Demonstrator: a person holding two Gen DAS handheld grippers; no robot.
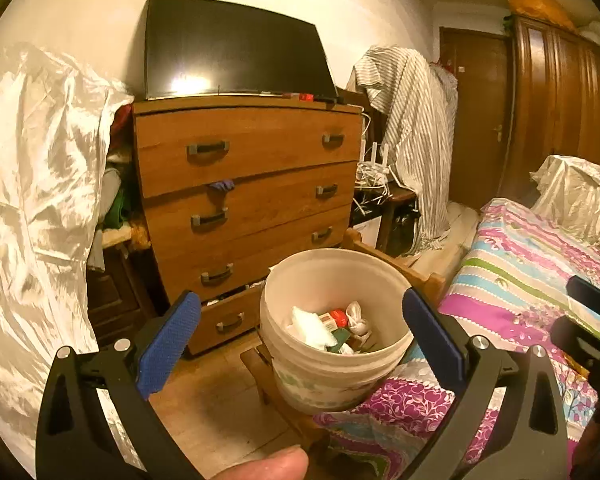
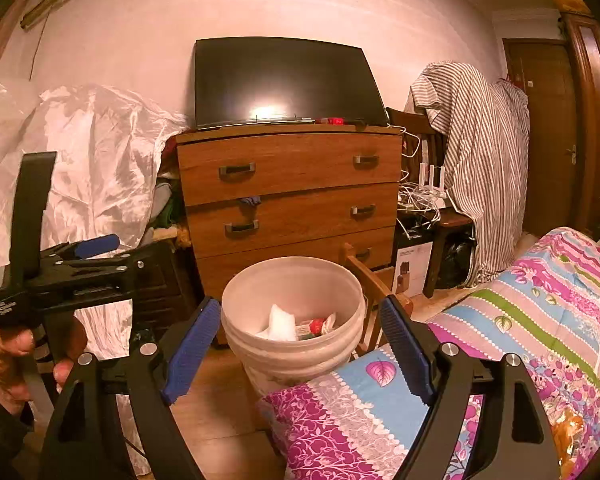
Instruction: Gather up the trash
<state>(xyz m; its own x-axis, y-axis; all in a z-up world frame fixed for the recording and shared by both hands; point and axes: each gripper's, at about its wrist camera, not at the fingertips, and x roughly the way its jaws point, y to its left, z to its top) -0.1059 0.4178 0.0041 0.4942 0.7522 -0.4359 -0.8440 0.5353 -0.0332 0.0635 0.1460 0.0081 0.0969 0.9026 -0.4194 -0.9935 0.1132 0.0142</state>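
Note:
A white plastic bucket (image 1: 320, 380) stands on a low wooden stool beside the bed and shows in the right wrist view too (image 2: 292, 360). It holds trash (image 1: 332, 326): white crumpled paper, a red packet, a knotted white bag; the trash also shows in the right wrist view (image 2: 300, 324). My left gripper (image 1: 300, 340) is open and empty, its blue pads wide apart, framing the bucket from above. My right gripper (image 2: 300, 344) is open and empty, also aimed at the bucket. The left gripper shows side-on in the right wrist view (image 2: 96, 246).
A wooden chest of drawers (image 1: 244, 200) with a dark TV (image 1: 232, 48) stands behind the bucket. White plastic sheeting (image 1: 32, 184) covers things on the left. A bed with a floral quilt (image 1: 520, 280) lies at right. A striped cloth (image 1: 412, 128) drapes a chair.

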